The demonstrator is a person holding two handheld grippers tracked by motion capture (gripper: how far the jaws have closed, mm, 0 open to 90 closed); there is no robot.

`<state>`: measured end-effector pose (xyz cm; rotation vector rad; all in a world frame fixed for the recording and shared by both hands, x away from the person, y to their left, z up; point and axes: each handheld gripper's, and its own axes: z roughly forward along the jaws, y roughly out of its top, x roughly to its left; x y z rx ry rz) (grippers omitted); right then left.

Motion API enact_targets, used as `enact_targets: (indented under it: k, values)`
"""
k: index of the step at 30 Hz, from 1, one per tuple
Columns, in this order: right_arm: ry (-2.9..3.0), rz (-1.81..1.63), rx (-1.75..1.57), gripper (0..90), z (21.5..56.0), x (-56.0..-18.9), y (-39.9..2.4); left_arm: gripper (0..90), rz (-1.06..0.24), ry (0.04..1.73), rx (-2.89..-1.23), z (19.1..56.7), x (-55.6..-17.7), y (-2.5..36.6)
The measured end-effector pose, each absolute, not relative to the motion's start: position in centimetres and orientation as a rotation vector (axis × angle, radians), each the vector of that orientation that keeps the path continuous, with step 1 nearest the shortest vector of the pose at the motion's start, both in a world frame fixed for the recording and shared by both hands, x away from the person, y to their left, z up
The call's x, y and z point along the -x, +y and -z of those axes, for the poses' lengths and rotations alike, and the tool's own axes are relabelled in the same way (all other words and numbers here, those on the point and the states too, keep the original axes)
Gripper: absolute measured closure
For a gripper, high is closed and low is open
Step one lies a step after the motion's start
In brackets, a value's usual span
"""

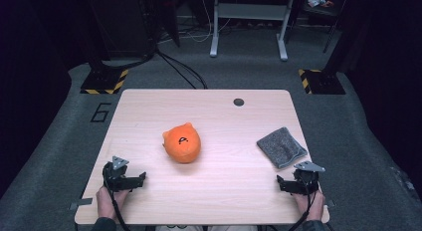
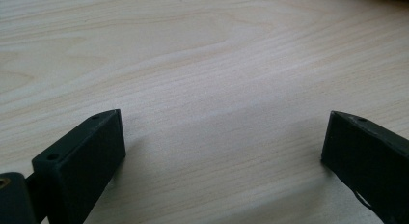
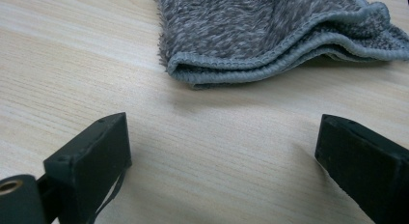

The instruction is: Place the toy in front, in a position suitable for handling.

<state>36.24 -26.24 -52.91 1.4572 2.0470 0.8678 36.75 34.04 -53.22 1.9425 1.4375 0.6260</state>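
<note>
On the table (image 1: 149,111), one orange plush (image 1: 182,142), one grey cloth (image 1: 281,147), two grippers.

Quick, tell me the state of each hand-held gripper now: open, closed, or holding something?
Left hand-held gripper: open, nothing between its jaws, bare table beneath.
Right hand-held gripper: open, holding nothing; the folded grey cloth lies just ahead, untouched.

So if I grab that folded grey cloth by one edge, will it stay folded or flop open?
The grey cloth looks like soft, fuzzy terry, loosely folded with its stitched hems stacked, so lifted by one edge it would probably sag and unfold. It seems light. Pushed along the table, it would likely bunch up rather than slide as one piece.
</note>
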Motion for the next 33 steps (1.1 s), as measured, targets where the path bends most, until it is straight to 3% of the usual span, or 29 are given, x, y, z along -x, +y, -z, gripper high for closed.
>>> enact_targets:
  k: [5, 8, 23, 33]
  values:
    - [2.045, -0.879, -1.470, 4.3, 53.0, -36.3, -26.3, 5.9, -0.560, 1.395, -1.908, 52.5, -37.1, 34.9]
    - [2.045, -0.880, -1.468, 4.4, 53.0, -36.3, -26.3, 3.1, -0.552, 1.366, -1.889, 51.2, -37.7, 34.8]
    - [2.055, -0.879, -1.468, 4.6, 52.9, -36.3, -26.4, 0.2, -0.514, 1.134, -2.013, 44.4, -43.3, 29.9]
    - [2.053, -0.883, -1.466, 5.0, 52.9, -36.3, -26.4, 4.5, -0.422, 1.031, -2.093, 43.0, -47.3, 27.4]
